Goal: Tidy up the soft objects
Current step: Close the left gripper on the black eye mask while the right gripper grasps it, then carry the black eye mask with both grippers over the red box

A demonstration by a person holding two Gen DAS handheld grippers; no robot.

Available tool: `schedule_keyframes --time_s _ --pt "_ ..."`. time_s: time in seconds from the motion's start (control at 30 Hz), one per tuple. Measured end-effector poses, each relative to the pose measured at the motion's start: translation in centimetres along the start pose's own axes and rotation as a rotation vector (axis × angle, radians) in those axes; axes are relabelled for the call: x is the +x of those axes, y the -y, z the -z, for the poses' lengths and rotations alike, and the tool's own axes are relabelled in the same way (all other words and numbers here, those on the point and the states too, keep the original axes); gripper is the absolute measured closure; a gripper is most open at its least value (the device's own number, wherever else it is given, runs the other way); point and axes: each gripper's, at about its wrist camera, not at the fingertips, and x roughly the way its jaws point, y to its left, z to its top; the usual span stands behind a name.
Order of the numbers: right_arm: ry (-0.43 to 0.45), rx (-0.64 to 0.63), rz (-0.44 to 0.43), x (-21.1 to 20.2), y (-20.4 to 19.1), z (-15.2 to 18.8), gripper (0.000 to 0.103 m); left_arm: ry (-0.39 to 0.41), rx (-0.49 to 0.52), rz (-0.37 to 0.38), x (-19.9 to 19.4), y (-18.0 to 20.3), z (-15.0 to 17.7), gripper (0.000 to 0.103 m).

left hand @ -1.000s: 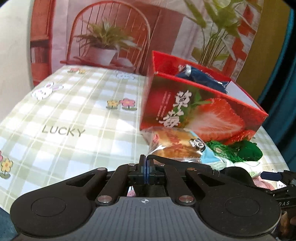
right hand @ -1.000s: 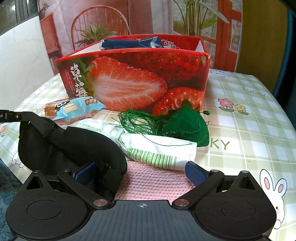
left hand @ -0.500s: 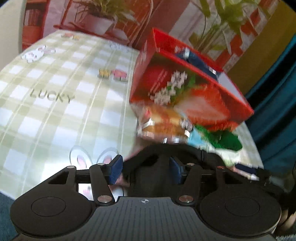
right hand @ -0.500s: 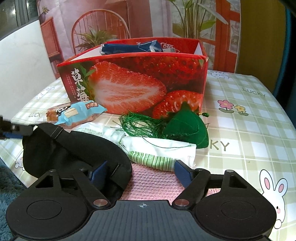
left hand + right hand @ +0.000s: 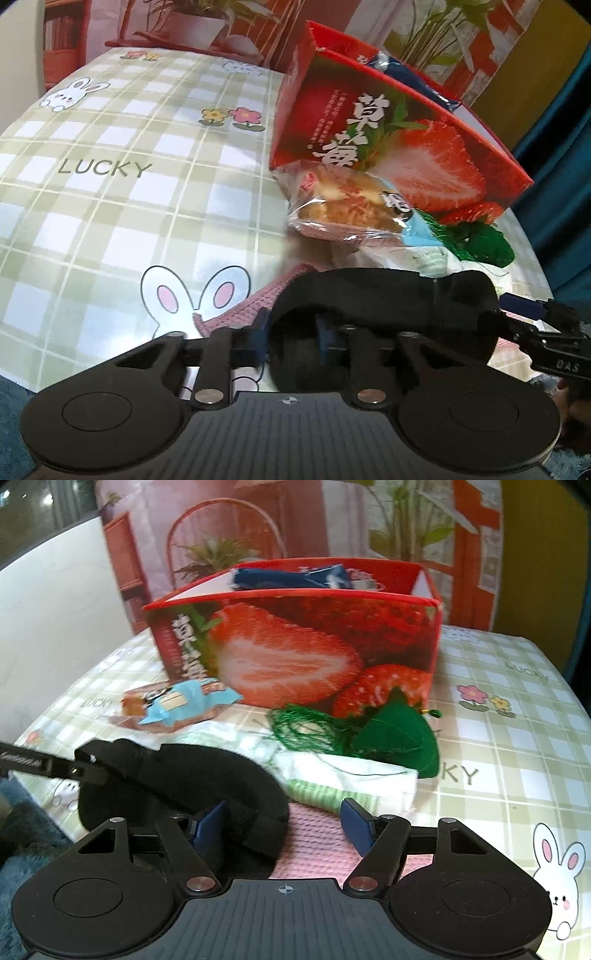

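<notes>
A black eye mask (image 5: 384,295) lies at the table's near edge on a pink knitted cloth (image 5: 255,295). My left gripper (image 5: 291,334) has its blue pads either side of the mask's end and looks shut on it. My right gripper (image 5: 282,823) is open, its fingers over the mask (image 5: 184,775) and the pink cloth (image 5: 317,845). Beyond lie a wrapped bread (image 5: 347,210), a white-green striped pouch (image 5: 347,779) and a green felt piece with tassel (image 5: 395,734). The red strawberry box (image 5: 295,653) holds a blue packet (image 5: 288,578).
The table has a green checked cloth (image 5: 110,192) with rabbits and "LUCKY" print. A teal fluffy rug (image 5: 22,830) lies below the near edge. A picture backdrop with chair and plants stands behind the box.
My left gripper opened, dropped toward the near edge and closed around the end of the eye mask. My right gripper stayed open and narrowed a little.
</notes>
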Motion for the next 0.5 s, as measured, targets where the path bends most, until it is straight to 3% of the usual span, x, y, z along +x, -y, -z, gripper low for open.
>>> schedule_keyframes --time_s 0.13,0.2,0.33,0.4,0.5 --pt "-0.019 -0.022 -0.024 0.1 -0.5 0.0 0.040 0.008 -0.009 0.003 -0.2 -0.4 0.1 0.082" --pt "-0.029 -0.025 -0.050 0.2 -0.6 0.1 0.059 0.009 -0.007 0.003 -0.2 -0.4 0.0 0.083" --pt "-0.025 -0.034 -0.068 0.0 -0.9 0.2 0.066 0.029 -0.007 0.004 -0.7 -0.4 0.2 0.087" --pt "-0.007 -0.025 -0.072 -0.3 -0.6 0.1 0.082 0.061 -0.002 0.002 -1.4 -0.2 0.1 0.091" --pt "0.062 0.001 -0.073 -1.5 0.0 -0.3 0.092 0.145 0.004 0.017 -3.2 0.1 -0.1 0.094"
